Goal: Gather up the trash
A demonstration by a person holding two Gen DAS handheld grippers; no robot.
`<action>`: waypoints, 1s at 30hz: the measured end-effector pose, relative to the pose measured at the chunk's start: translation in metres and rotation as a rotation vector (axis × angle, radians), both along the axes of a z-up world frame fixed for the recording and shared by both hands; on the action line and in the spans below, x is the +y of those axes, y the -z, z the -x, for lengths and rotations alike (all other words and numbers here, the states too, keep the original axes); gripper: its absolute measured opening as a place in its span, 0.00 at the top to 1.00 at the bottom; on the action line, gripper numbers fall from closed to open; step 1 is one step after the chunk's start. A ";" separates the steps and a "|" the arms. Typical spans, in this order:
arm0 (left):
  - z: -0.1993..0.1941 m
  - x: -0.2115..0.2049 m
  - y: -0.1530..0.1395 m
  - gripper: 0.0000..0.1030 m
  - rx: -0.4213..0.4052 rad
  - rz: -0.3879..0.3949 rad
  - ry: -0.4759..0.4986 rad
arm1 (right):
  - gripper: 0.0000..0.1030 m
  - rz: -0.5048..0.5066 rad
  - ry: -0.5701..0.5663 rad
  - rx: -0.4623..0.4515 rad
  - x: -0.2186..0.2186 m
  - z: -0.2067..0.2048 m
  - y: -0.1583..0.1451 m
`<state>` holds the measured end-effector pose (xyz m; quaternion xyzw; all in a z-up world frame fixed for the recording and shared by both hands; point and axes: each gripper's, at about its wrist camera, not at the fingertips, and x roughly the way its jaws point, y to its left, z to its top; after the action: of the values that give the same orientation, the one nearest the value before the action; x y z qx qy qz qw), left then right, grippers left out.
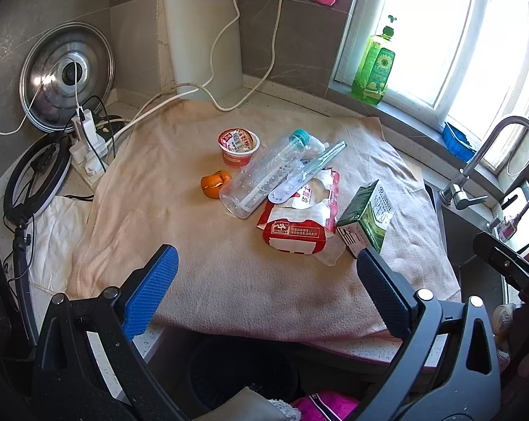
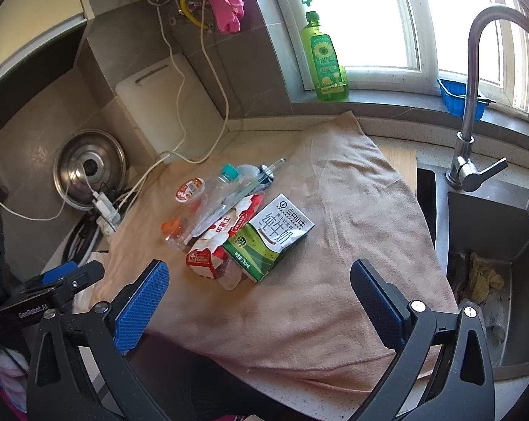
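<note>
Left wrist view: the left claw [image 1: 264, 280] hangs spread wide and empty at the lower edge of the frame, above the near edge of a peach towel [image 1: 201, 263] covering the counter [image 1: 418, 354]. Trash lies clustered at frame centre: a red yogurt cup [image 1: 238, 146], an orange peel [image 1: 215, 183], a clear plastic bottle [image 1: 264, 175] (teal cap, lying on its side), a red-and-white wrapper [image 1: 299, 224] and a green milk carton [image 1: 368, 215] touching the wrapper's right side. Right wrist view: the right claw [image 2: 260, 291] is likewise spread and empty, low in the frame, with the carton just above it. A sink [image 2: 482, 231] occupies the right.
</note>
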<state>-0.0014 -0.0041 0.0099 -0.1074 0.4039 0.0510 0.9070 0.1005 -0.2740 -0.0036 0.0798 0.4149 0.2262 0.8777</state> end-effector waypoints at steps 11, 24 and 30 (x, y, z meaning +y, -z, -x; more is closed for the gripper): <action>-0.002 0.000 -0.001 0.00 0.001 0.000 0.000 | 0.01 -0.019 -0.002 0.023 -0.001 -0.001 0.003; -0.005 0.000 -0.002 0.00 0.001 0.000 -0.005 | 0.01 -0.037 -0.004 0.045 -0.003 -0.003 0.006; -0.005 0.000 -0.002 0.00 0.001 0.001 -0.005 | 0.01 -0.036 -0.009 0.054 -0.002 -0.003 0.008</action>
<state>0.0035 -0.0044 0.0119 -0.1086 0.4043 0.0531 0.9066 0.1035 -0.2762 -0.0115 0.0998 0.4348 0.2355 0.8634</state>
